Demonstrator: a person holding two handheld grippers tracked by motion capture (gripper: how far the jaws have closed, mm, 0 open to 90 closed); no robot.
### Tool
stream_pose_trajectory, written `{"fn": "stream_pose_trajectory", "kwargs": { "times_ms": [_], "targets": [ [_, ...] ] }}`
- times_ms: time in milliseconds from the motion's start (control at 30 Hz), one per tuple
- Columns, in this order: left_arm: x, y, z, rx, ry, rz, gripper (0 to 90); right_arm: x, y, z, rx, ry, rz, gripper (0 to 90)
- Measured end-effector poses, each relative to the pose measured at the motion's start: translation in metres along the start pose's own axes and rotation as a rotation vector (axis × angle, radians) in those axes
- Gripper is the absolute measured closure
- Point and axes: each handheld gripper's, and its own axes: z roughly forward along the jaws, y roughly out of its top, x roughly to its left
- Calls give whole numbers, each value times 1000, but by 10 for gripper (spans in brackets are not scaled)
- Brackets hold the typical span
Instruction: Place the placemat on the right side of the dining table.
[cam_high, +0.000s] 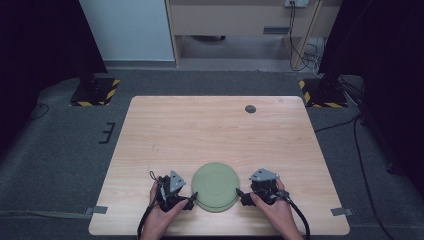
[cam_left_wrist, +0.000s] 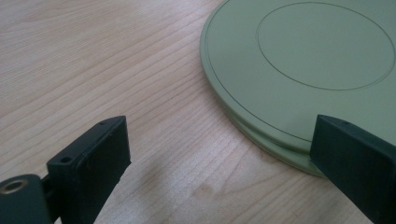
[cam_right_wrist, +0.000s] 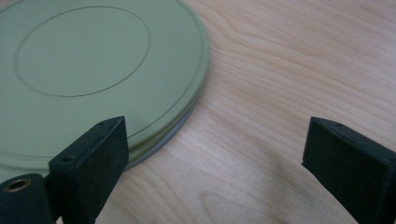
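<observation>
A pale green round plate (cam_high: 216, 186) lies flat near the table's front edge, with a second rim showing just under it. My left gripper (cam_high: 190, 200) sits at the plate's left edge, held in a hand. In the left gripper view it (cam_left_wrist: 219, 154) is open over bare wood, its right jaw in front of the plate (cam_left_wrist: 303, 60) rim. My right gripper (cam_high: 241, 196) sits at the plate's right edge. In the right gripper view it (cam_right_wrist: 215, 154) is open, its left jaw over the plate (cam_right_wrist: 84, 60) rim. Neither holds anything.
The light wooden table (cam_high: 200, 130) has a small dark round disc (cam_high: 250, 109) near its far edge. Black stand bases with yellow-black tape (cam_high: 95, 90) (cam_high: 322, 92) sit on the grey carpet beyond the far corners, and cables run along the right.
</observation>
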Motion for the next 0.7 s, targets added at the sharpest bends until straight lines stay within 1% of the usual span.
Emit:
{"fn": "stream_pose_trajectory", "kwargs": {
  "times_ms": [67,133,200,267,333,500,533,567,600,700],
  "targets": [
    [0,1,1,2,5,-1,36,2,0,0,2,5,-9,66],
    [1,1,1,5,5,-2,25,2,1,1,5,-8,-11,47],
    [1,1,2,3,8,-3,25,1,1,2,4,-11,-11,39],
    [0,3,3,3,18,1,23,1,2,3,1,-22,-10,33],
    [1,4,4,2,23,-6,18,1,2,4,-1,-25,-10,26],
    [3,4,5,-12,36,-18,18,0,5,7,-3,-51,-4,9],
    [3,4,6,-13,36,-18,19,0,5,8,-6,-63,-2,10],
    [3,4,6,-13,36,-18,22,0,5,8,-7,-65,-2,16],
    [3,4,5,-14,34,-20,22,0,5,8,-7,-65,-2,16],
    [2,3,5,-14,24,-22,38,2,5,6,-6,-57,5,61]
  ]
}}
